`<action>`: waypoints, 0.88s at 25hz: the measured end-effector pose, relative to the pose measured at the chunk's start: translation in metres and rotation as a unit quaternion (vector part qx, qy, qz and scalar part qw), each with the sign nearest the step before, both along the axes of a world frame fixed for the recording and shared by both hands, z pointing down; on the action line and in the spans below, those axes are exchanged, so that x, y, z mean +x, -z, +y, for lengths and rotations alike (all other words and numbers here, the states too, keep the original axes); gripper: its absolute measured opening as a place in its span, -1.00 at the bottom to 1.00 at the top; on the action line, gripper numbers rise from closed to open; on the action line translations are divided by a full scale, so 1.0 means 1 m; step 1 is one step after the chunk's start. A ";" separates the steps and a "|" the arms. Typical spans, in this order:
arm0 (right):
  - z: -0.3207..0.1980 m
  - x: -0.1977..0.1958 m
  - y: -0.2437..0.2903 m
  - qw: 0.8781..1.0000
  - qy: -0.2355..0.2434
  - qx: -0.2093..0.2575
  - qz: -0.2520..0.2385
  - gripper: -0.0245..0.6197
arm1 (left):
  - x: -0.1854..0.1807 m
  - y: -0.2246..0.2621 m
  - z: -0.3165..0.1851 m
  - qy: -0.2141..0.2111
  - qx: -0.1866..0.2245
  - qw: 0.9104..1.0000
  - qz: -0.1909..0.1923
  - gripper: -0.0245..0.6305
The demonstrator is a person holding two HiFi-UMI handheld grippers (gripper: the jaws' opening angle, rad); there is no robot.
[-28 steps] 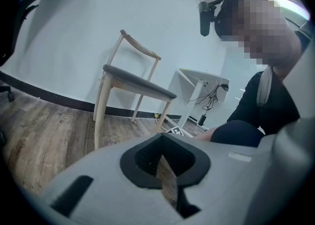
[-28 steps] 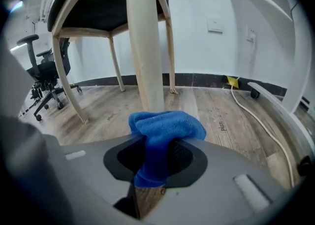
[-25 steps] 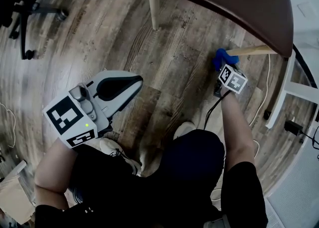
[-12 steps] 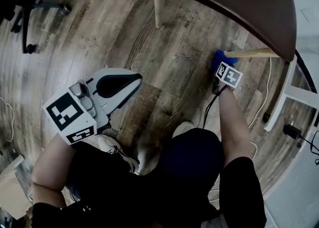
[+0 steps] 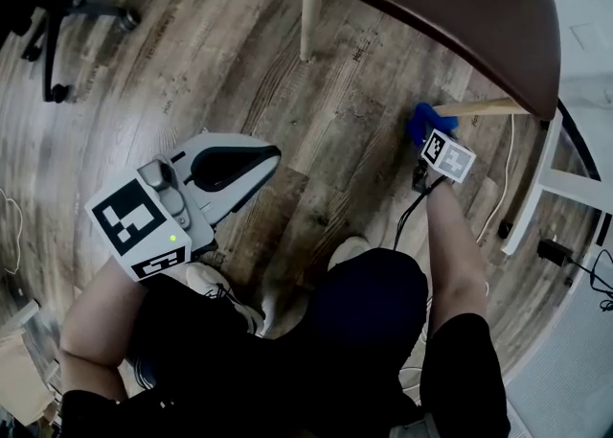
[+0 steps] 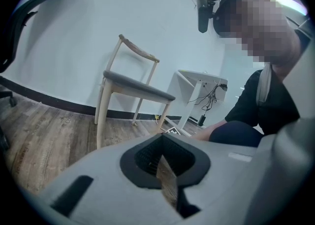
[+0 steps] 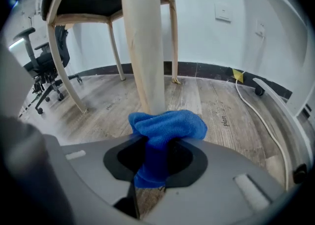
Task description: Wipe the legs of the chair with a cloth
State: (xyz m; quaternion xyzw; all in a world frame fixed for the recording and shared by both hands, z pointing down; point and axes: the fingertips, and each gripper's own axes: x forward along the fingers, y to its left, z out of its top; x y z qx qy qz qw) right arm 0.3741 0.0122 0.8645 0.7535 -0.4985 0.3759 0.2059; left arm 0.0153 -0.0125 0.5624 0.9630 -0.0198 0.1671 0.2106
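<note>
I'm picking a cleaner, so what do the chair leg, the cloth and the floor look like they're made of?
The chair leg is probably pale wood: smooth, matte, with faint grain. The cloth is blue and soft with a fuzzy nap, likely microfibre. The floor has grey-brown planks with grain and seams, wood or laminate; I cannot tell which.

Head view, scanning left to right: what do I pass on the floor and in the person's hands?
Office chair base → left gripper → pale chair leg → blue cloth → white table frame.
</note>
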 end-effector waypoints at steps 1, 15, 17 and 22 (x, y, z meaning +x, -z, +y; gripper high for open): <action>0.000 0.000 0.010 1.000 0.000 0.014 -0.002 -0.60 | 0.000 0.002 0.001 -0.002 0.001 1.000 0.002 -0.90; 0.003 -0.001 0.220 0.976 0.038 0.205 0.063 -0.60 | 0.002 0.020 0.009 -0.019 0.010 0.999 0.028 -0.90; 0.003 -0.001 0.243 0.971 0.044 0.219 0.079 -0.60 | 0.002 0.020 0.010 -0.019 0.012 0.999 0.028 -0.90; 0.004 -0.001 0.290 0.959 0.052 0.255 0.111 -0.59 | 0.004 0.021 0.011 -0.021 0.014 0.999 0.028 -0.90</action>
